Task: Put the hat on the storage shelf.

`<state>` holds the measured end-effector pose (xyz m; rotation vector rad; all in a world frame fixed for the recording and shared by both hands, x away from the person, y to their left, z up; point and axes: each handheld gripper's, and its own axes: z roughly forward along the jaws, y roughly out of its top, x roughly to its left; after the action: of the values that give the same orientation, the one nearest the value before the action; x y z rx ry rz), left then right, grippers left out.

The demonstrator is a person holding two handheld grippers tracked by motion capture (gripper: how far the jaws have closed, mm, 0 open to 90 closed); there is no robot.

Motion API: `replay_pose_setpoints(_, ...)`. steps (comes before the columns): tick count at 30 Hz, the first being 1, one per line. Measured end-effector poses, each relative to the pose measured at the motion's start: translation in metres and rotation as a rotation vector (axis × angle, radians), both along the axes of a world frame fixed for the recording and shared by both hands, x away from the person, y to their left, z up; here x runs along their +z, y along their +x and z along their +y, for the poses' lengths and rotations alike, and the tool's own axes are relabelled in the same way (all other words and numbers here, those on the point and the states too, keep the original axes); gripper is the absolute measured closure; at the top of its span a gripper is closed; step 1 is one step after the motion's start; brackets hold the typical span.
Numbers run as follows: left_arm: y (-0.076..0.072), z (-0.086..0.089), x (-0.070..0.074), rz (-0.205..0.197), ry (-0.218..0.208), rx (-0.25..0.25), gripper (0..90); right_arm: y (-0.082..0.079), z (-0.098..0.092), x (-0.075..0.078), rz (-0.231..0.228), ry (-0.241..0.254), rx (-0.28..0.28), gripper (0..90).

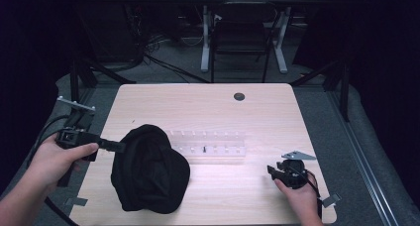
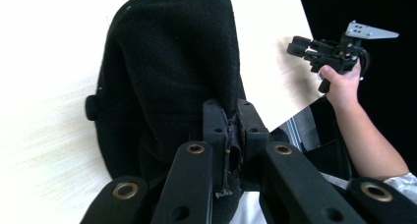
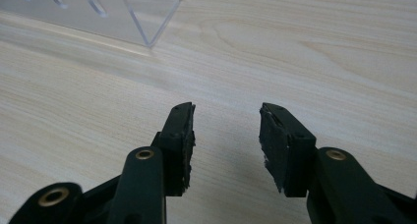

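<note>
Here left hand-held gripper point(image 2: 231, 135) pinches black hat point(image 2: 167, 67) brim; right hand-held gripper point(image 3: 226, 135) half-open, empty; no legible writing.

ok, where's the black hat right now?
In the high view the black hat sits on the table's front-left part, just left of the clear rack, its edge pinched by the left gripper.

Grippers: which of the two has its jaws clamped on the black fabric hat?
The left gripper, at the hat's left edge: its jaws pinch the brim of the black fabric hat. The right gripper rests open over bare table, apart from it.
</note>
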<state>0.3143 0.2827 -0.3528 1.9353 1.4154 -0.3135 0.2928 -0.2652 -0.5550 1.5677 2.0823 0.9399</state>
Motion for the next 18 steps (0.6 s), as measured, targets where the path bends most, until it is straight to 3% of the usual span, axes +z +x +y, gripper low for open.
replay_pose_setpoints(3,-0.001,-0.001,0.005,0.003,-0.012,0.003,86.0,0.0,0.0,0.0,0.0,0.0,0.0,56.4)
replay_pose_setpoints(10,0.001,-0.004,0.018,-0.011,0.014,-0.009,86.0,0.0,0.001,-0.001,0.003,-0.002,-0.003,56.0)
replay_pose_setpoints(18,0.001,0.0,0.039,-0.05,0.017,0.011,86.0,0.001,0.0,0.0,0.005,-0.005,-0.006,55.6)
